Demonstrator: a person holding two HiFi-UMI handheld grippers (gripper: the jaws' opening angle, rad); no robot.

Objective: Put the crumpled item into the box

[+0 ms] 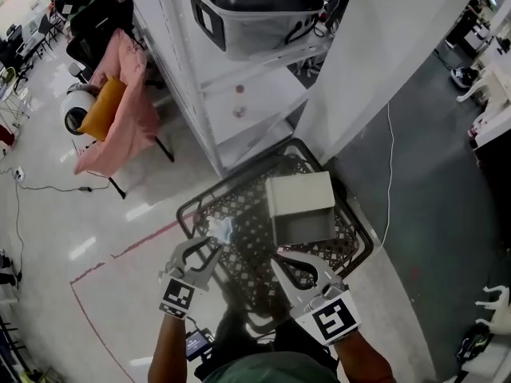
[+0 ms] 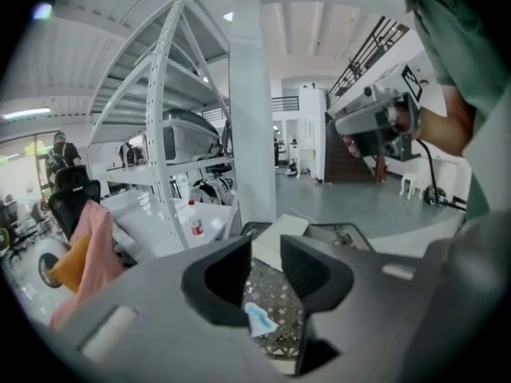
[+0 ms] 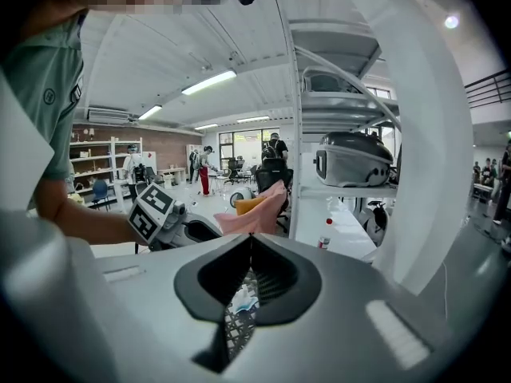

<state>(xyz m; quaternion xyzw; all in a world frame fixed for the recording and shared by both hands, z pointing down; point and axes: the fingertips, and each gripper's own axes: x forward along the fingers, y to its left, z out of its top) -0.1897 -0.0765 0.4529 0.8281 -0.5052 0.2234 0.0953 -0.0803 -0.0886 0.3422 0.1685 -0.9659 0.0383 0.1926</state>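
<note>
One small crumpled wad of white and pale-blue paper [image 1: 223,230] lies on the black lattice-patterned tray [image 1: 243,206], just left of the single pale grey open box [image 1: 300,206] and apart from it. The tray sits on a glossy pale floor [image 1: 120,214] beside white metal shelving [image 1: 239,94]. Of two grippers, the left gripper [image 1: 206,250] has its jaws apart and empty over the wad; the right gripper [image 3: 251,242] has its jaws closed on nothing.

Left tool [image 1: 210,247] angles forward and down, jaws apart (nothing pinched); right tool [image 1: 278,263] alongside, jaws closed together.
</note>
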